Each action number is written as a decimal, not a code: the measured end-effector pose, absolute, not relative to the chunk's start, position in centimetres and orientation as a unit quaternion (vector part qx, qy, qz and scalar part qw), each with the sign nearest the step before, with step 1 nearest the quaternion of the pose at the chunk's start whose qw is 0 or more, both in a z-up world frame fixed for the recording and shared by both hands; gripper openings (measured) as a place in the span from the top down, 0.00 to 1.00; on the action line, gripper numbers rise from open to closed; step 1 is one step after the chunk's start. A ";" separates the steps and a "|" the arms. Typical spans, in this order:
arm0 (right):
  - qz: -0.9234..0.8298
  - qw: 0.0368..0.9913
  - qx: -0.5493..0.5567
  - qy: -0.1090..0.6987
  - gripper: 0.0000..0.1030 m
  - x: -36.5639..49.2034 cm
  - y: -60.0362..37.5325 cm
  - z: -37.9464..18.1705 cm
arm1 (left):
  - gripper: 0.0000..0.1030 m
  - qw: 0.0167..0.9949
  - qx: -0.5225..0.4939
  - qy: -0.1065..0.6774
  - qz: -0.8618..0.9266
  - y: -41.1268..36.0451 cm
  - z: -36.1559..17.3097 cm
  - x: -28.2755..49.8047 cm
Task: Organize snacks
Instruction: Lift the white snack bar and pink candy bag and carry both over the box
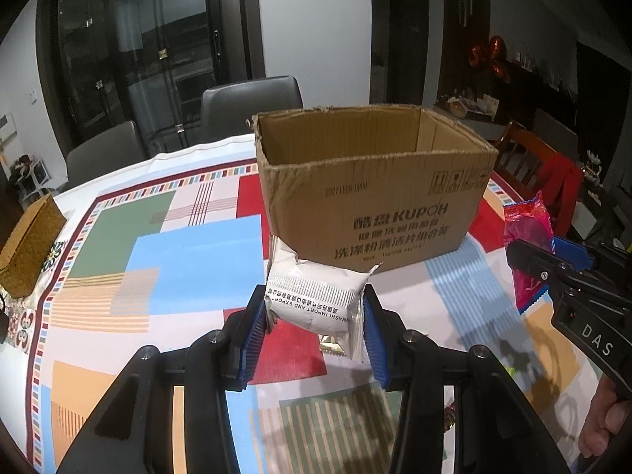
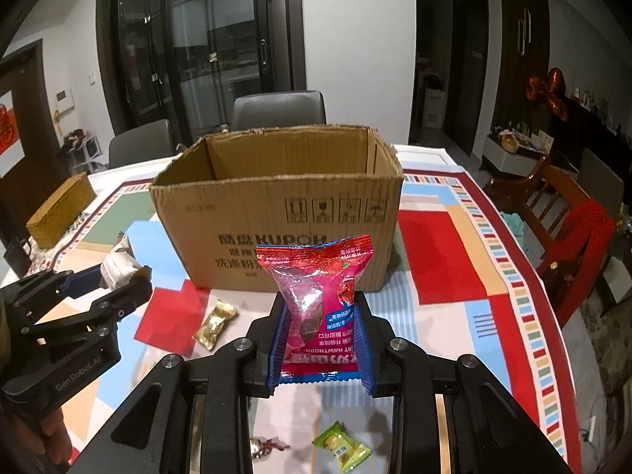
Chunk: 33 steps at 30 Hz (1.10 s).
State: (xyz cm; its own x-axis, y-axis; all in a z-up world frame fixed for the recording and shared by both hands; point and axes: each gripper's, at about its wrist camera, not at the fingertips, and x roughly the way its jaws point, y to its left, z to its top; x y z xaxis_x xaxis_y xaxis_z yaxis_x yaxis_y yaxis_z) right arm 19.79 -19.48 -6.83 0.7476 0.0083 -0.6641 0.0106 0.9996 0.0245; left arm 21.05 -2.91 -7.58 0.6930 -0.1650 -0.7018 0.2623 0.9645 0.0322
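Left gripper [image 1: 314,330] clamping white packet [image 1: 316,296], right gripper [image 2: 320,339] clamping red packet [image 2: 320,296], cardboard box [image 2: 276,213] open-topped beyond

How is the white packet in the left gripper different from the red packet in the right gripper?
The white packet is opaque with black print; the red packet is glossy with a clear window. The white packet lies tilted sideways; the red packet stands upright. Both are held between blue fingers before the cardboard box.

The left gripper [image 1: 314,316] is clamped on a white packet [image 1: 316,300], raised above the bench. The right gripper [image 2: 320,328] pinches a red packet [image 2: 320,296] upright, level beside it.
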 end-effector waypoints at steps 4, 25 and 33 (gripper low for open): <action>0.000 0.937 0.013 0.348 0.69 19.9 -19.5 -6.1 | 0.57 0.919 0.062 0.372 -0.115 -2.9 -6.8 21.2; 0.004 0.949 0.015 0.315 0.69 21.2 -20.2 -2.6 | 0.57 0.930 0.049 0.345 -0.116 -3.0 -2.9 22.8; 0.004 0.953 0.012 0.304 0.69 22.1 -20.4 -1.4 | 0.57 0.935 0.043 0.333 -0.112 -3.0 -1.3 23.6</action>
State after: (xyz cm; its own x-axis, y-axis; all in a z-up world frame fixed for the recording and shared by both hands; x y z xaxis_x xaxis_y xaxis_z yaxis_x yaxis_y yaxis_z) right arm 22.06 -20.36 -1.35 0.8155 0.0154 -0.5785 -0.0005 0.9997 0.0258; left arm 23.60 -3.03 -1.31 0.7535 -0.1799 -0.6324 0.2373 0.9714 0.0063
